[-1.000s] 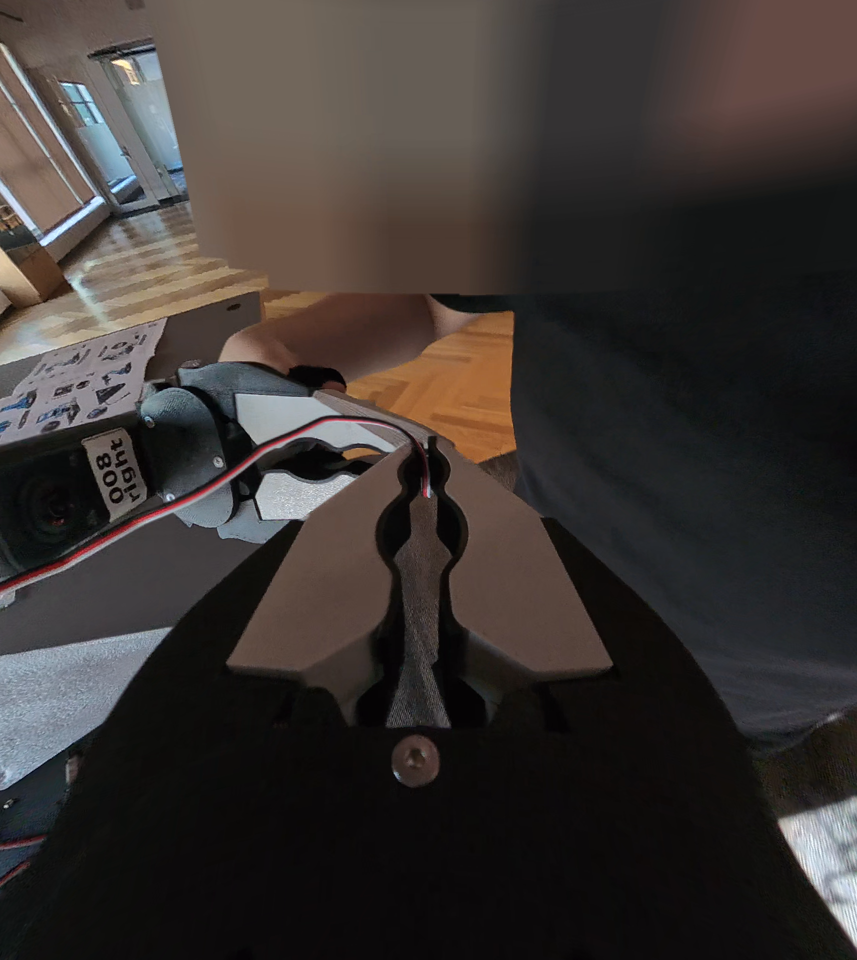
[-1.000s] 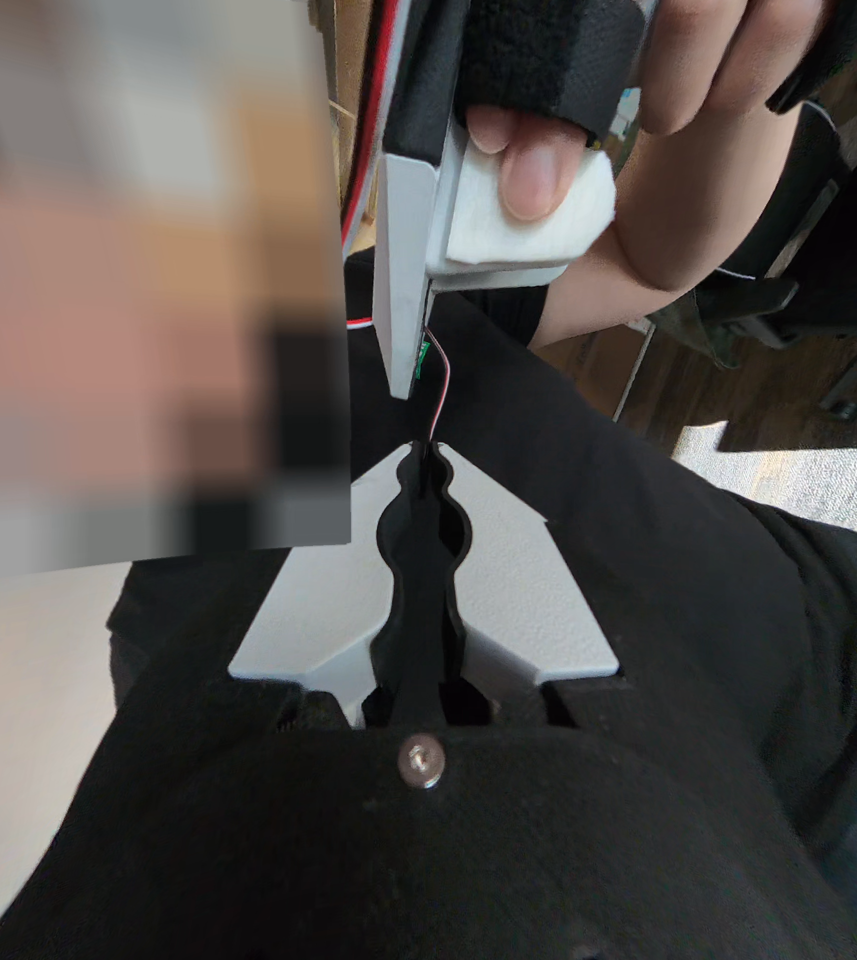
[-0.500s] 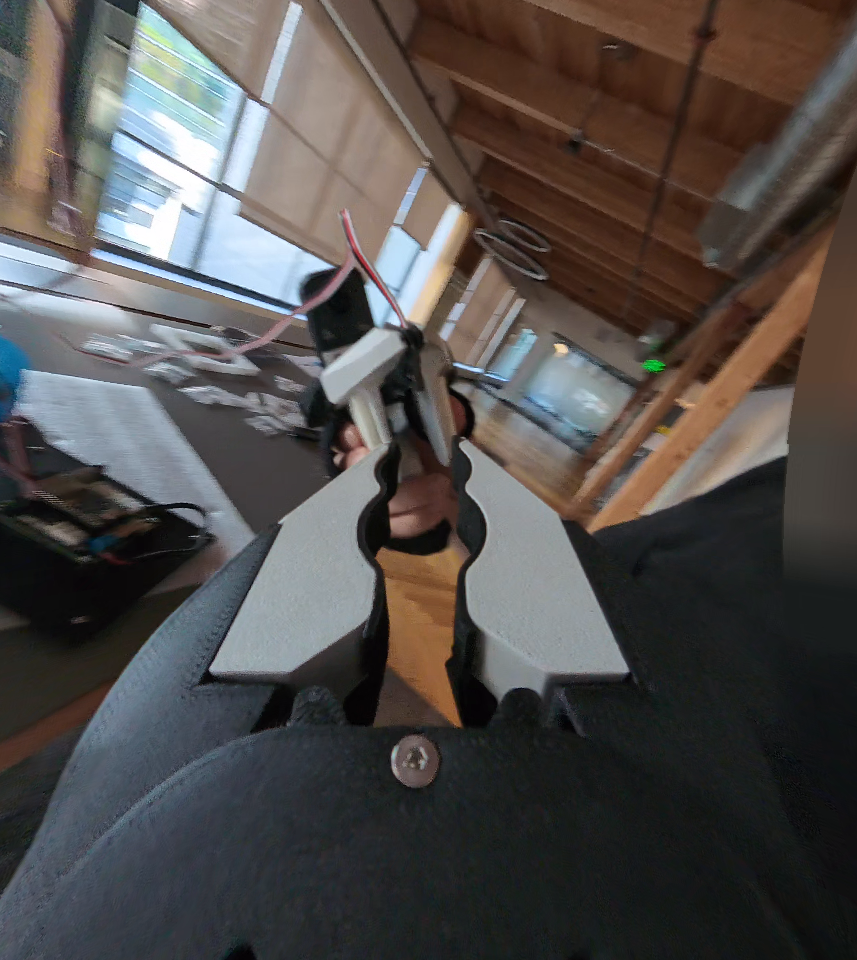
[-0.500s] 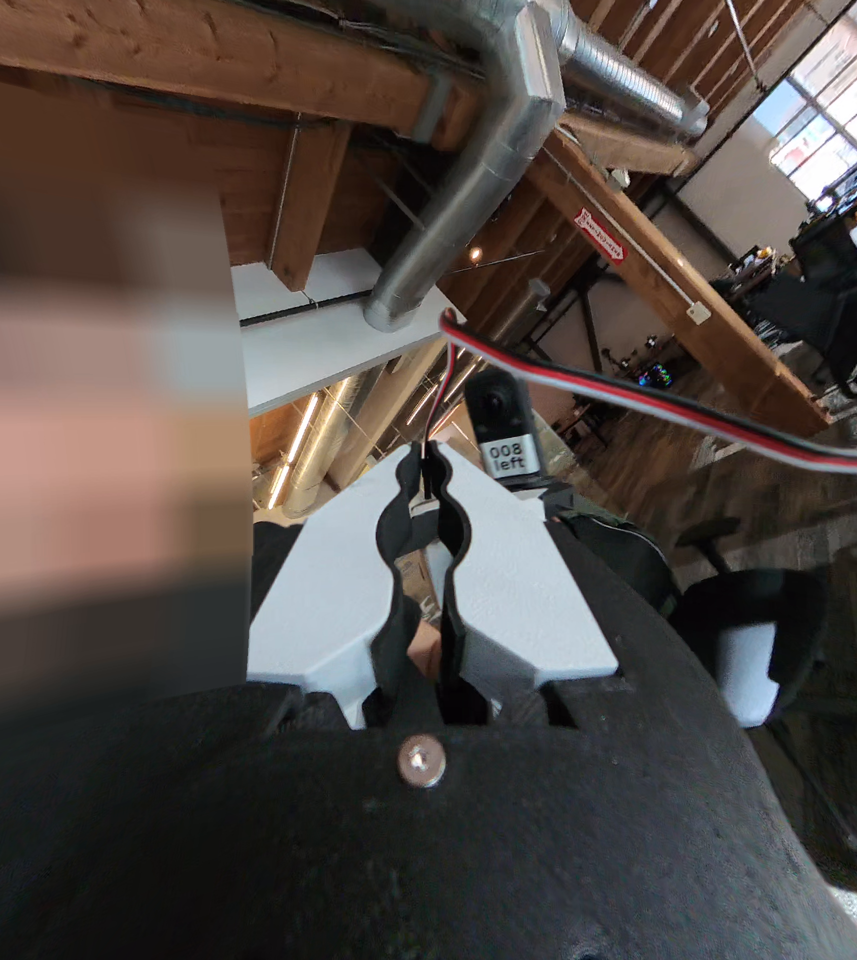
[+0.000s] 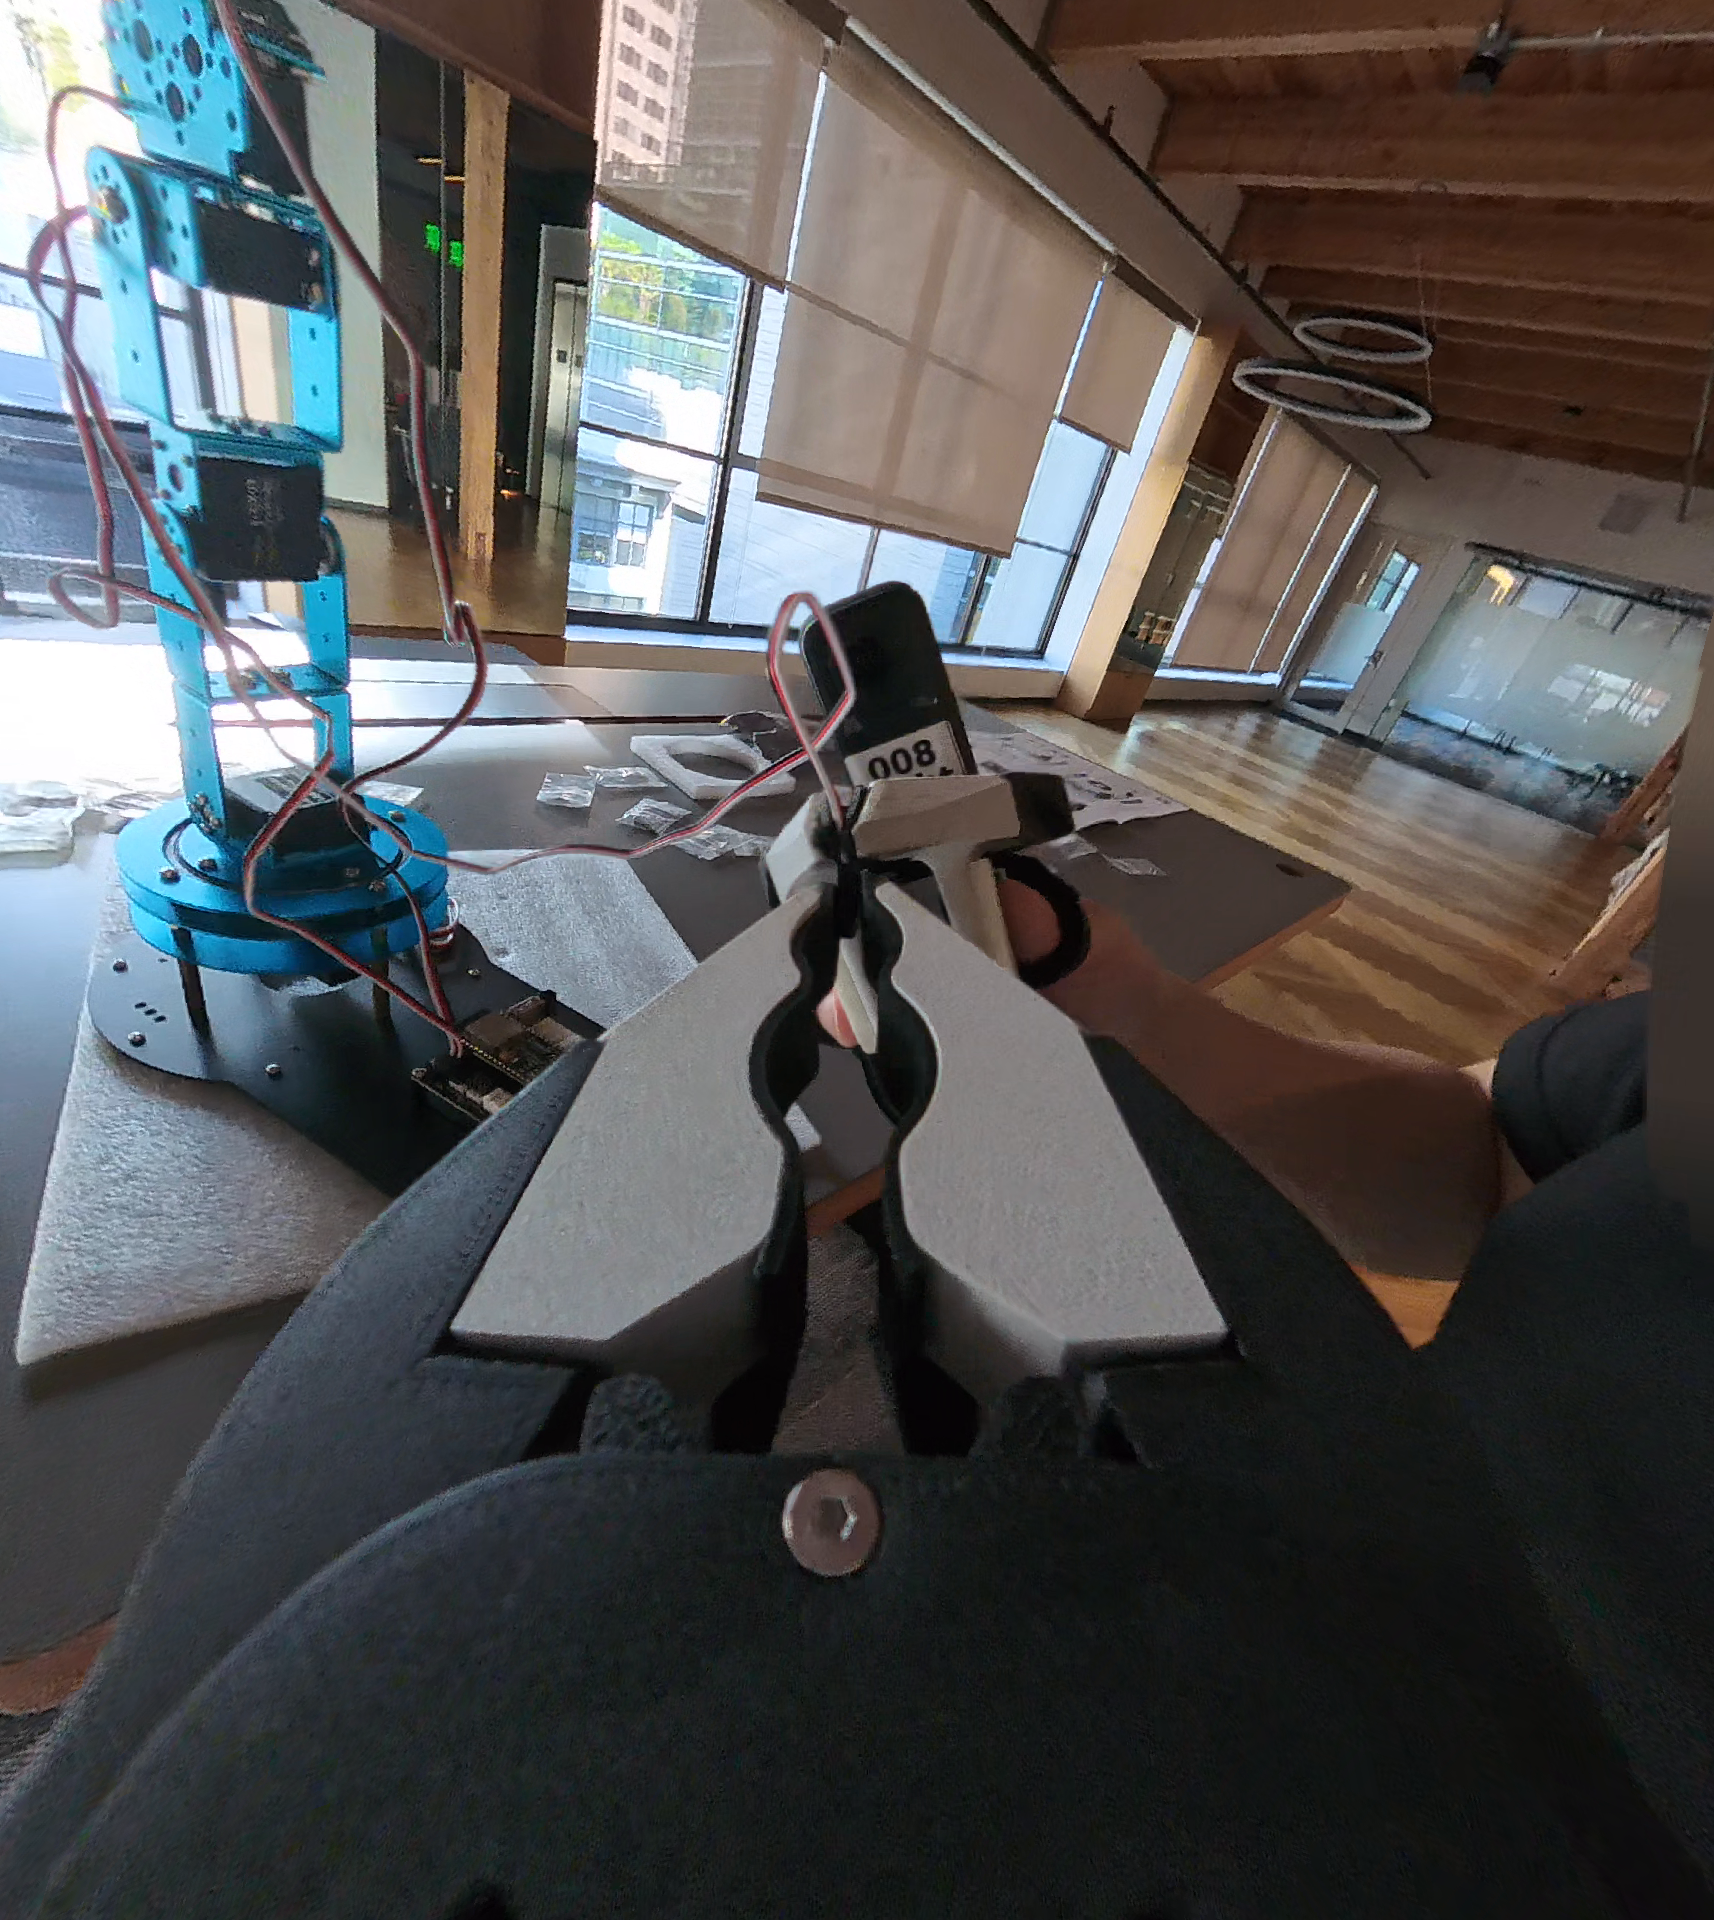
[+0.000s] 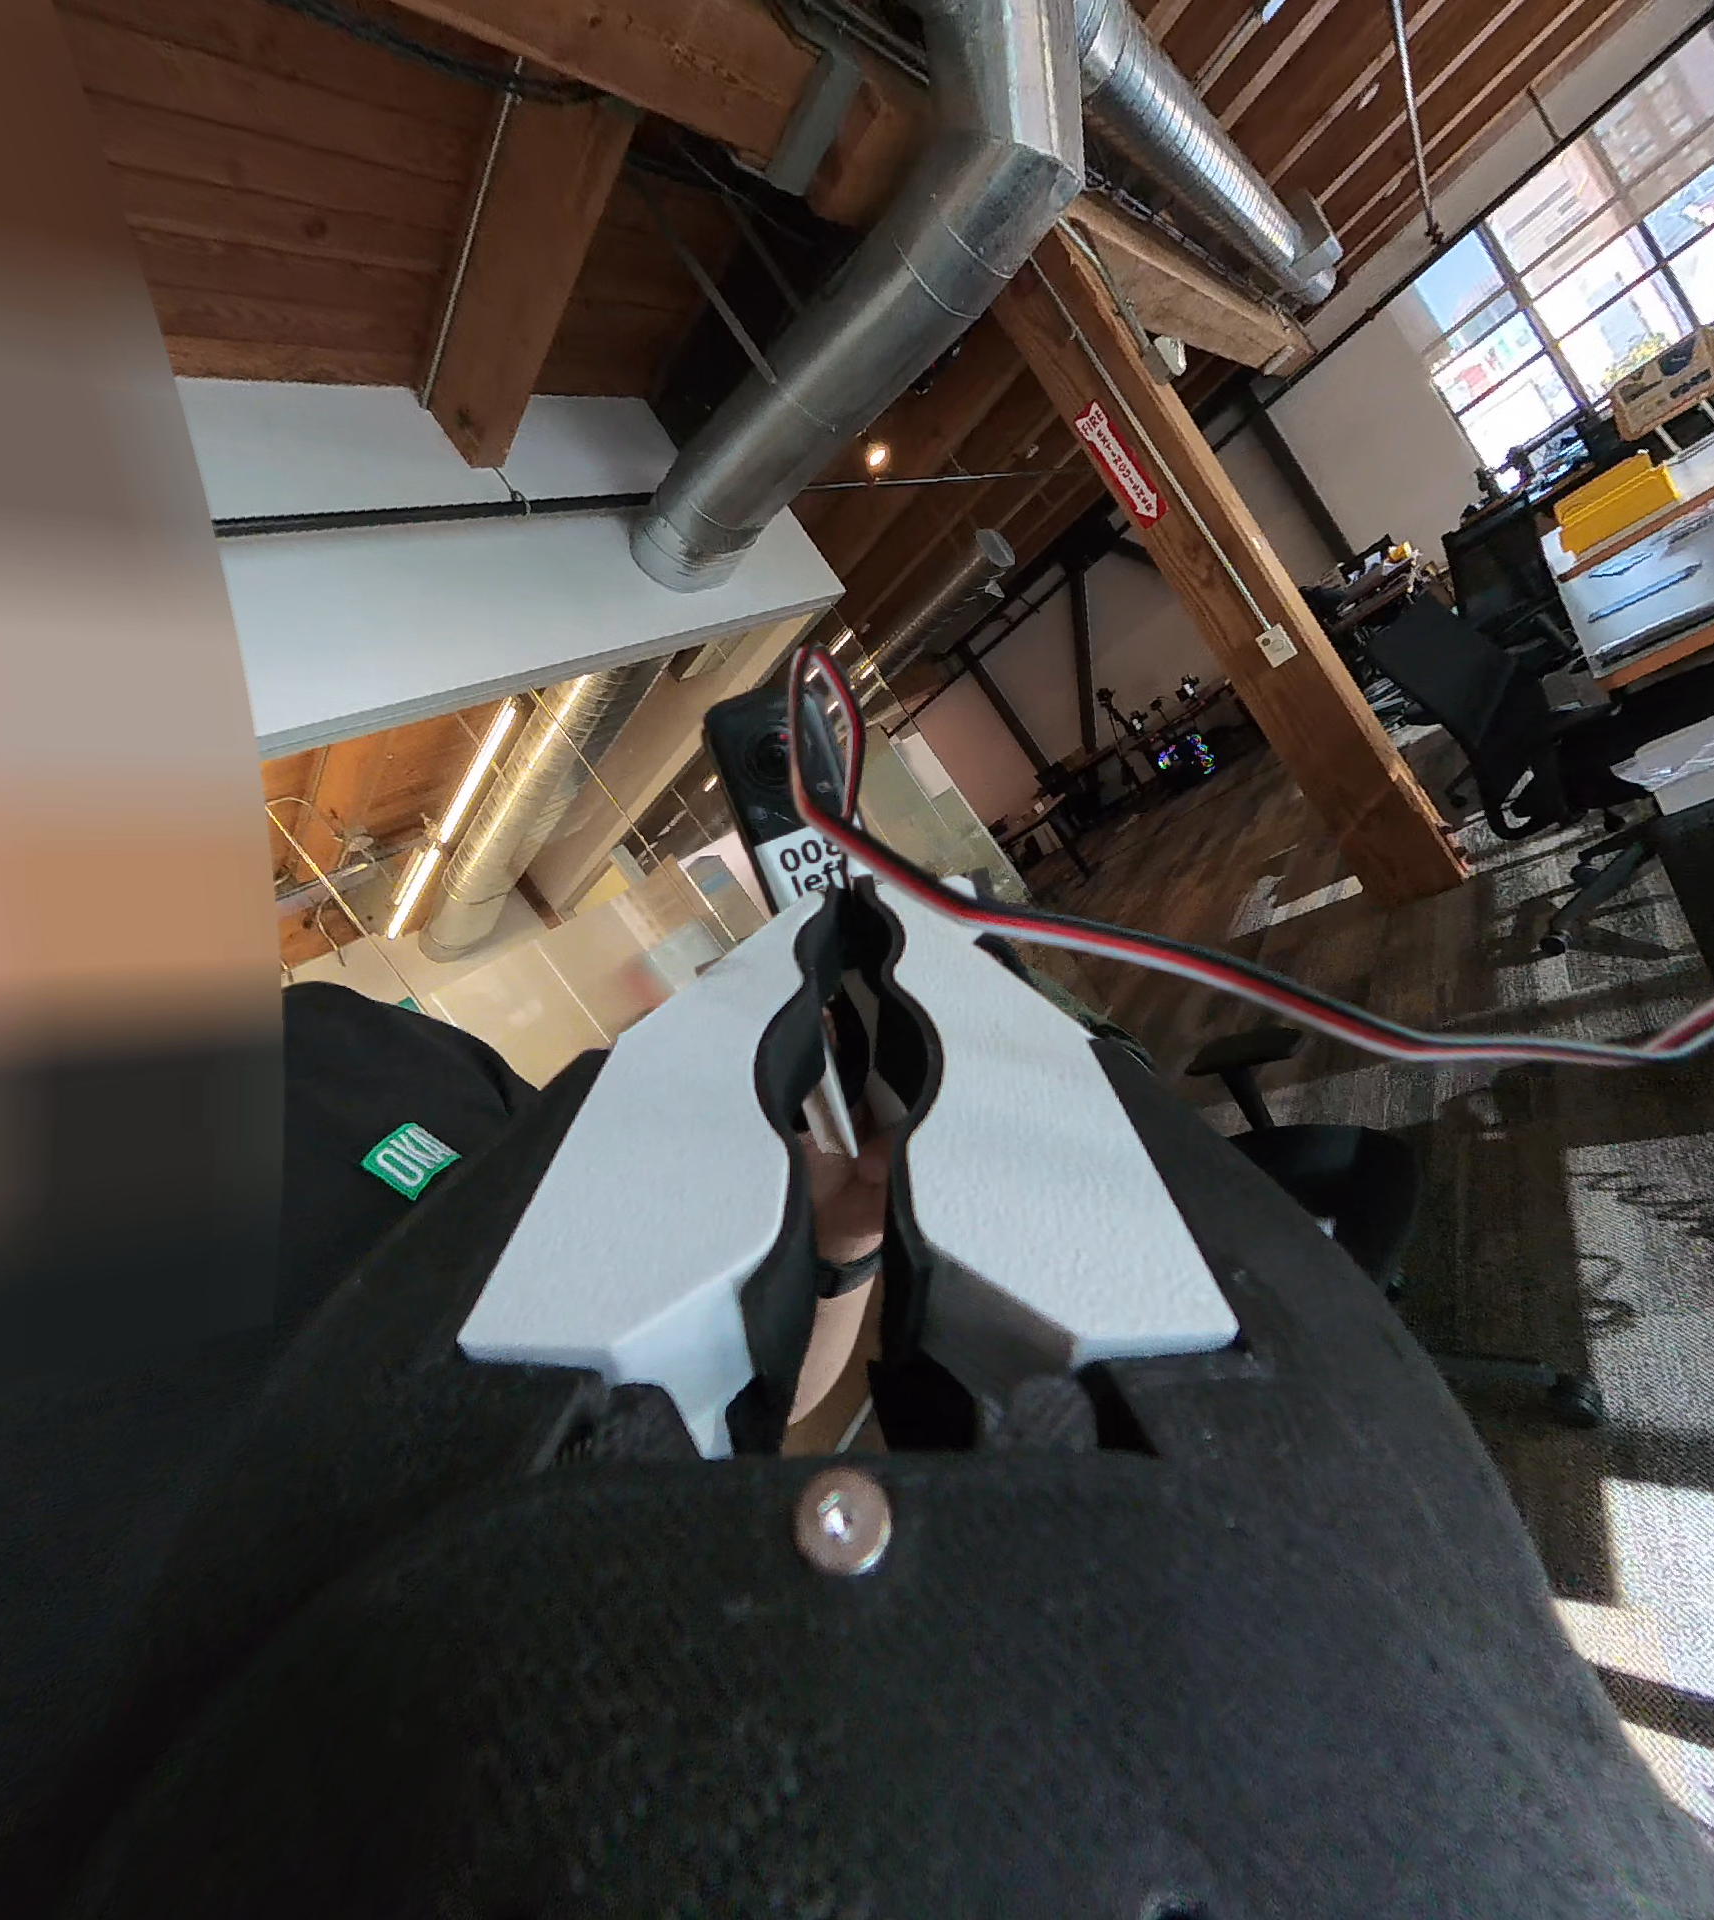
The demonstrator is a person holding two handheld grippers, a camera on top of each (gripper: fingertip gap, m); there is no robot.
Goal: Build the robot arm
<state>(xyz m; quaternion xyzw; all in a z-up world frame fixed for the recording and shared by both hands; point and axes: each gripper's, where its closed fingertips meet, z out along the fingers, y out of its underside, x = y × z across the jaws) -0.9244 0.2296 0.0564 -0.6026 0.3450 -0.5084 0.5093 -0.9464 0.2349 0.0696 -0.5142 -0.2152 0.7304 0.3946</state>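
Note:
A red, white and black servo wire (image 5: 562,854) runs from a blue robot arm (image 5: 219,416) on the dark table (image 5: 1227,894) up into a loop and down to where both grippers meet tip to tip. My left gripper (image 5: 845,899) is shut, its pads pinching the wire's end. My right gripper (image 5: 837,831), held by a hand (image 5: 1092,956), faces it and touches its tips. In the right wrist view my right gripper (image 6: 858,899) is shut on the same wire (image 6: 1144,961), which trails off to the right. The left gripper's camera (image 6: 759,790) stands just behind.
The blue arm stands on a black plate (image 5: 209,1029) with a circuit board (image 5: 500,1049), on a grey foam mat (image 5: 167,1226). A white foam frame (image 5: 697,764) and small plastic bags (image 5: 572,790) lie farther back. The table's edge is at the right, with wood floor beyond.
Both grippers swung from pointing at the person to above the table. My left gripper opened off the wire half a second ago and has shut on it again; the right stayed shut on it.

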